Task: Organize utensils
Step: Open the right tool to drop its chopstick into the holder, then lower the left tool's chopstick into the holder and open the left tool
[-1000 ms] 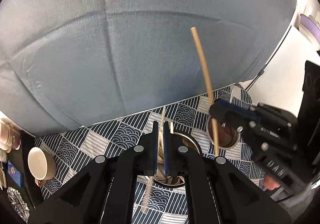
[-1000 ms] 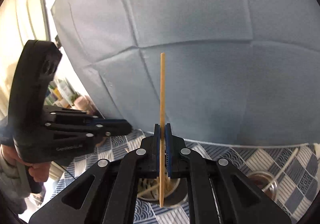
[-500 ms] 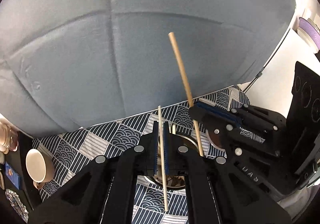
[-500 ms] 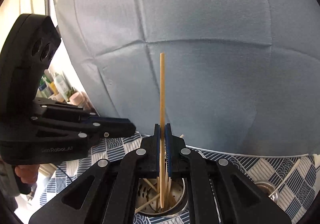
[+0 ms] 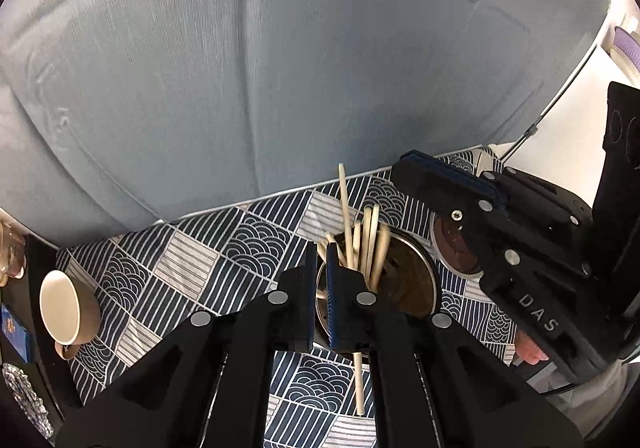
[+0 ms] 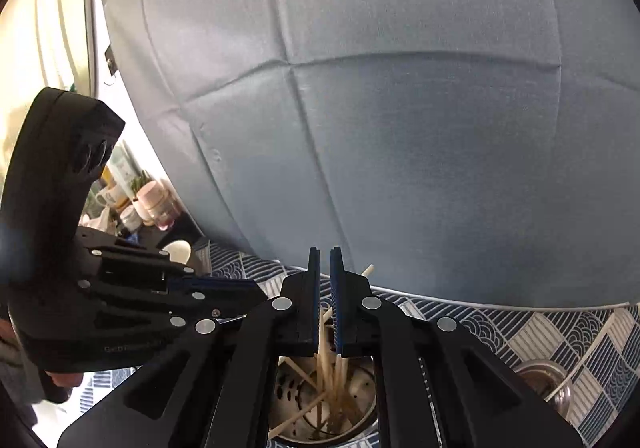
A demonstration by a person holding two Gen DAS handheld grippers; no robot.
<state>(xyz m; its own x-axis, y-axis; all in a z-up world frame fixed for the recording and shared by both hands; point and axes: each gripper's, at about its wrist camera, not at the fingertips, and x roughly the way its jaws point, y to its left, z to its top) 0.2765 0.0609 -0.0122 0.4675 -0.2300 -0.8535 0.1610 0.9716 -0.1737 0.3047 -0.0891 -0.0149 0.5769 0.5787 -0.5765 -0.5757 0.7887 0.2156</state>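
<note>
Over the metal holder (image 6: pixel 362 404) both your grippers now stand empty; the chopstick each one pinched half a second ago has dropped among the chopsticks (image 5: pixel 366 244) bunched upright inside the holder; that delivery looks complete. One stray chopstick (image 5: pixel 359 384) lies on the patterned cloth (image 5: pixel 192 260) just beside the holder, so work remains. Your left gripper (image 5: pixel 319 284) tilts steeply down, jaws nearly together on nothing; your right gripper (image 6: pixel 325 304), likewise closed and empty, leans shallower above the holder's mouth.
</note>
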